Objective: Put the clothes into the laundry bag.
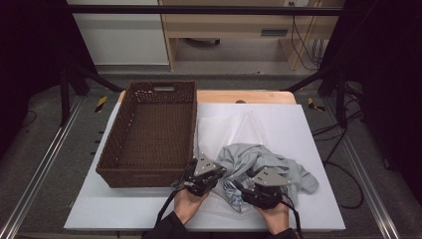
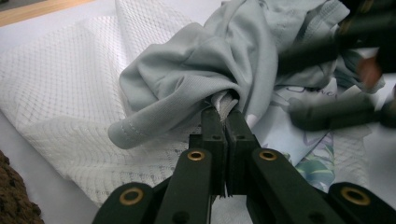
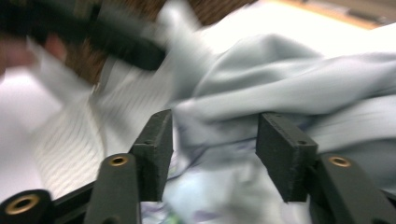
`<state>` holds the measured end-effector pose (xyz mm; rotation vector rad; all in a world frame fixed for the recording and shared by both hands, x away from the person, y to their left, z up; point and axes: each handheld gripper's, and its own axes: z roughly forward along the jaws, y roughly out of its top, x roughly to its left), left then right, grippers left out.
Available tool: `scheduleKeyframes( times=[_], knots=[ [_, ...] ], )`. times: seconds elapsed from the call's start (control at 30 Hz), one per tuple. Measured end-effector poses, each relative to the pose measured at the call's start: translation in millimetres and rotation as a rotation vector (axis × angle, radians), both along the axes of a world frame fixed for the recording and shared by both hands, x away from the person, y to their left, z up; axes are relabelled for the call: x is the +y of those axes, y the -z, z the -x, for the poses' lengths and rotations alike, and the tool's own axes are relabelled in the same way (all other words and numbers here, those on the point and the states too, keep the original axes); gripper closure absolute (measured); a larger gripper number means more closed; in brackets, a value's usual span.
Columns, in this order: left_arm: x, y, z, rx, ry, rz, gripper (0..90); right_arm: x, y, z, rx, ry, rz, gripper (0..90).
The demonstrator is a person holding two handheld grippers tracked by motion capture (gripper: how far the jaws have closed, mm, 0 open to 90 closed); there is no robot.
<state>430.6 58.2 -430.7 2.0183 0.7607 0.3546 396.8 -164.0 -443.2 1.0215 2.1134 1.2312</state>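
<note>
- The pale grey-green shirt (image 1: 259, 162) lies crumpled on a white mesh bag (image 1: 234, 132), toward the bench's (image 1: 298, 209) near edge.
- Left tongs (image 2: 223, 112) are clamped shut on a fold of the shirt.
- Right tongs (image 3: 212, 140) stand parted over the cloth, pads not pressing.
- A brown wicker basket (image 1: 149, 132) stands at the left edge.

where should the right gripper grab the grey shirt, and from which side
Take the raised fold of the grey shirt just beyond the open right gripper, coming straight ahead and down. The fold stands bunched above the white mesh bag, so the pads can close on it alone.
</note>
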Motion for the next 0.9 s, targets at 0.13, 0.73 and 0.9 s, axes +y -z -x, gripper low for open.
scheduleKeyframes(
  times=[0.13,0.73,0.9],
  knots=[
    [0.2,0.7,0.0,-0.003,0.003,-0.002,88.1,-12.0,-14.7,-8.0,-0.027,0.073,-0.029,38.6],
    [-1.3,7.1,-3.0,0.014,0.000,-0.026,88.2,19.2,8.5,-69.3,0.216,0.071,0.014,78.4],
    [1.5,3.3,-5.4,0.023,-0.015,-0.010,88.2,5.8,-2.5,-59.9,0.160,0.059,-0.026,84.5]
  ],
)
